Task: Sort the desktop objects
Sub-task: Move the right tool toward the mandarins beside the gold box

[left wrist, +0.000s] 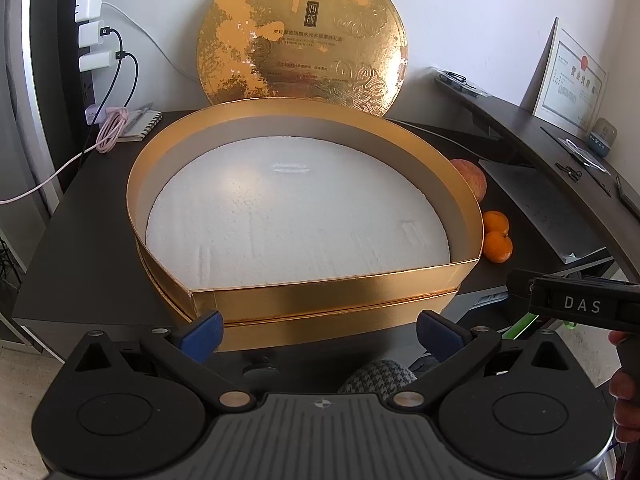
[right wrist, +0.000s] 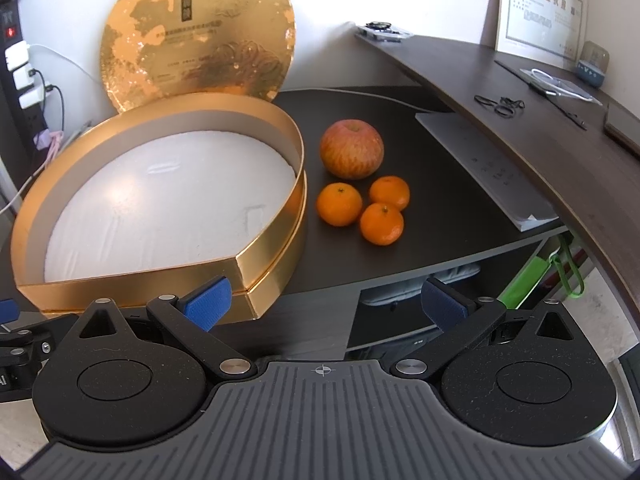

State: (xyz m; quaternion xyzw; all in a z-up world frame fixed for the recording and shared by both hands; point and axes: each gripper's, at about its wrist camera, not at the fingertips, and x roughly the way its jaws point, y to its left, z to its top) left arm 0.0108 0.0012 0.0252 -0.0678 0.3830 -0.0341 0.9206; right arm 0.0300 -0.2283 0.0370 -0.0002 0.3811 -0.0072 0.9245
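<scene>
Left tongs gape wide, blue pads far apart, gripping nothing. Right tongs likewise spread and bare, level beside them; fingers wrap the right handle

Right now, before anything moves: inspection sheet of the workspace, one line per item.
Surface: dark desk, a raised shelf on its right.
Job's things: gold box open, white foam liner bare; apple and three tangerines on the desk to its right.
Clutter: gold lid leaning on the wall, notebook, grey pad.
Grippers: left gripper open, empty; right gripper open, empty.
Cables: pink cable, chargers in a power strip.
Surroundings: framed certificate on the shelf.
</scene>
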